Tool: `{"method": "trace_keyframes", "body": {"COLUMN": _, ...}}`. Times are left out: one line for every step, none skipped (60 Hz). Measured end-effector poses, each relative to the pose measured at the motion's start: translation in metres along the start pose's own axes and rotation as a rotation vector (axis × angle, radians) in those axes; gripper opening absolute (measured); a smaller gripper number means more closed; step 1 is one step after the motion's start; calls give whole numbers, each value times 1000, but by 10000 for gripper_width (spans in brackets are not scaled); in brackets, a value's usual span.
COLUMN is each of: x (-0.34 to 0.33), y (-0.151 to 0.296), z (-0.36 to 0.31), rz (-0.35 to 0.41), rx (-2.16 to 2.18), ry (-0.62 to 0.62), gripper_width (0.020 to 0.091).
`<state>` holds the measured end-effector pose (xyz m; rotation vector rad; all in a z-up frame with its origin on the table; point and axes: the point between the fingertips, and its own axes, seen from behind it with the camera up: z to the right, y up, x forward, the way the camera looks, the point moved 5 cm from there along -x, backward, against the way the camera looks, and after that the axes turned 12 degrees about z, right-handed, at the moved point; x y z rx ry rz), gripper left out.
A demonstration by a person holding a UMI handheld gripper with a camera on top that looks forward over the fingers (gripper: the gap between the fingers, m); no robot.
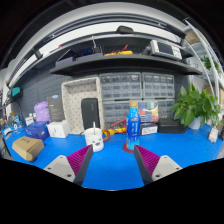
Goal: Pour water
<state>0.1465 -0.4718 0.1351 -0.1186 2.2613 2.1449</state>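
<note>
Open claw (111, 166) above blue tabletop (110, 160), nothing between its pads, bottle (133, 125) and white cup (94, 137) standing well beyond, plant (196, 104) to the right

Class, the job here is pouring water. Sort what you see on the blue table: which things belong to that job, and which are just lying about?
Belong to the job:
- blue bottle, beyond the fingers
- white cup, beside it
- gripper, open, holding nothing

Just lying about:
- potted plant
- tan bag
- white box
- items on the shelf
</note>
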Motion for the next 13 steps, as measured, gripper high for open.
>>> {"method": "trace_keyframes", "body": {"x": -1, "y": 1, "z": -1, "rz": 3, "rx": -1, "ry": 0, "gripper_width": 841}}
{"method": "trace_keyframes", "body": {"x": -3, "y": 2, "z": -1, "rz": 5, "rx": -3, "ry": -1, "gripper_width": 838}}
{"method": "trace_keyframes", "body": {"x": -4, "y": 3, "z": -1, "rz": 8, "rx": -4, "ry": -2, "gripper_width": 839}}
{"method": "trace_keyframes", "body": {"x": -5, "y": 4, "z": -2, "rz": 12, "rx": -6, "ry": -3, "gripper_width": 839}}
{"method": "trace_keyframes", "body": {"x": -6, "y": 6, "z": -2, "rz": 17, "rx": -8, "ry": -3, "gripper_width": 841}}
{"method": "trace_keyframes", "body": {"x": -7, "y": 7, "z": -2, "rz": 21, "rx": -11, "ry": -4, "gripper_width": 840}}
{"method": "trace_keyframes", "body": {"x": -9, "y": 10, "z": -2, "rz": 24, "rx": -15, "ry": -5, "gripper_width": 840}}
{"method": "trace_keyframes", "body": {"x": -10, "y": 11, "z": -2, "rz": 28, "rx": -18, "ry": -6, "gripper_width": 839}}
{"method": "trace_keyframes", "body": {"x": -11, "y": 12, "z": -2, "rz": 31, "rx": -21, "ry": -7, "gripper_width": 840}}
{"method": "trace_keyframes", "body": {"x": -11, "y": 13, "z": -2, "rz": 36, "rx": -23, "ry": -7, "gripper_width": 840}}
{"method": "trace_keyframes", "body": {"x": -11, "y": 14, "z": -3, "rz": 40, "rx": -25, "ry": -8, "gripper_width": 841}}
{"method": "trace_keyframes", "body": {"x": -12, "y": 15, "z": -3, "rz": 44, "rx": -26, "ry": -8, "gripper_width": 841}}
{"method": "trace_keyframes", "body": {"x": -13, "y": 17, "z": -3, "rz": 47, "rx": -28, "ry": -8, "gripper_width": 841}}
